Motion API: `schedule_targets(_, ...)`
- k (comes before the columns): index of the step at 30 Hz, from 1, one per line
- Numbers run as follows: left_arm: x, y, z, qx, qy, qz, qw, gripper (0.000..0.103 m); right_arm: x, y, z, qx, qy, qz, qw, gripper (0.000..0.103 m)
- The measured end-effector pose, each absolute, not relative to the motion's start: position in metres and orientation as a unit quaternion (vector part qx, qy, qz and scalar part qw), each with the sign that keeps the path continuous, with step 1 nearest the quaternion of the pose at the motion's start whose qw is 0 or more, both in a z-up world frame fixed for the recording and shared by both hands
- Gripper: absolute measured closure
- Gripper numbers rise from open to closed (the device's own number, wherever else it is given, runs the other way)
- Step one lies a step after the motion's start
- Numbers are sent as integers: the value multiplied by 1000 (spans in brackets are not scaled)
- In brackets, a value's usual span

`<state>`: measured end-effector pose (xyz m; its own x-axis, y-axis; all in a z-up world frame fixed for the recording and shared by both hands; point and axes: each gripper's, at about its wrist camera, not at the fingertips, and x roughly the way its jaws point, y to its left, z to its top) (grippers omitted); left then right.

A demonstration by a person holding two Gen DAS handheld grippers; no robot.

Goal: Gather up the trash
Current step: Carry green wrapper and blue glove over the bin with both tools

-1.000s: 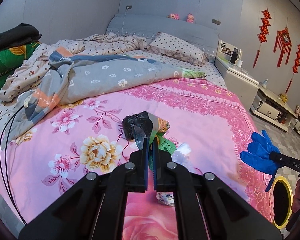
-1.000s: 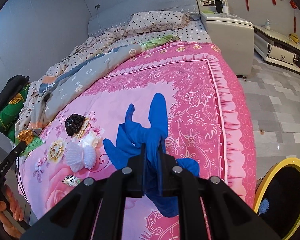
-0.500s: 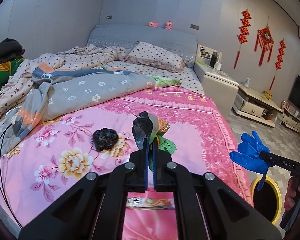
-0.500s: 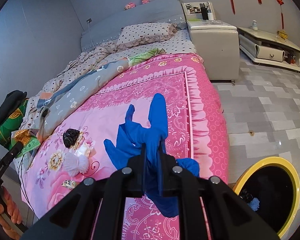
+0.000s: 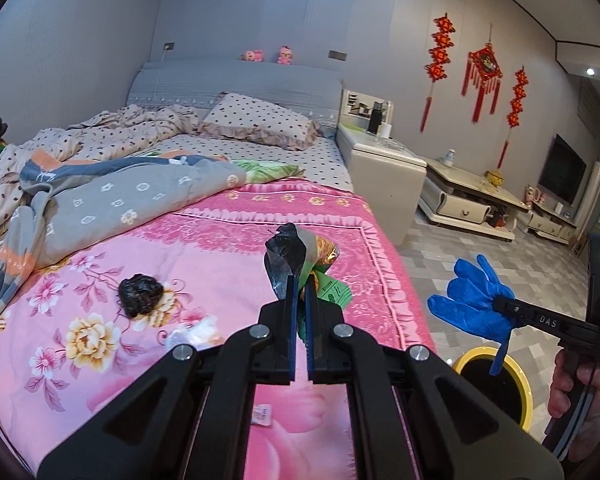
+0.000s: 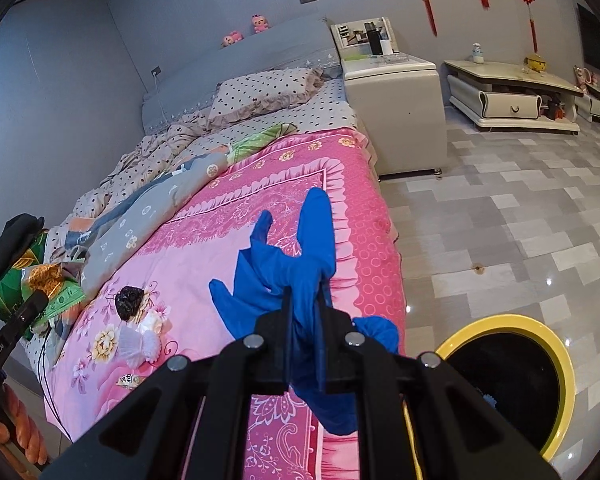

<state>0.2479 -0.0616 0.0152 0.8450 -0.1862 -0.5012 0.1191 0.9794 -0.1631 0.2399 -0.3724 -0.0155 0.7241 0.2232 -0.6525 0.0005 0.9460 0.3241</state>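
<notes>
Carry-to-bin step. Left gripper (image 5: 299,280) clamped on crumpled wrappers (image 5: 300,252), above pink bedspread (image 5: 204,248). Right gripper (image 6: 305,300) clamped on blue glove (image 6: 288,264), near yellow bin (image 6: 556,356). Next, likely: position glove over bin opening, release.

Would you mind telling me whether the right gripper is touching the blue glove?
Touching. The right wrist view shows the right gripper shut on the blue glove, the rubber pinched between its fingers and hanging out on both sides.
</notes>
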Motion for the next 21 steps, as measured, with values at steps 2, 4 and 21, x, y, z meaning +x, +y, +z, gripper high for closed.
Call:
schedule_targets(2,248,-75,17,-59,267,-90,958,101,236,-381,-13,155,363,55,917,95)
schedule_targets(4,248,-90,18,-54,269,-102,956,101,233,-390,-12,158,361,50,918,95)
schedule_targets(21,250,-219,-6,-25,298,-203,932,101,194,-484,-22,190,350,-24,917,95)
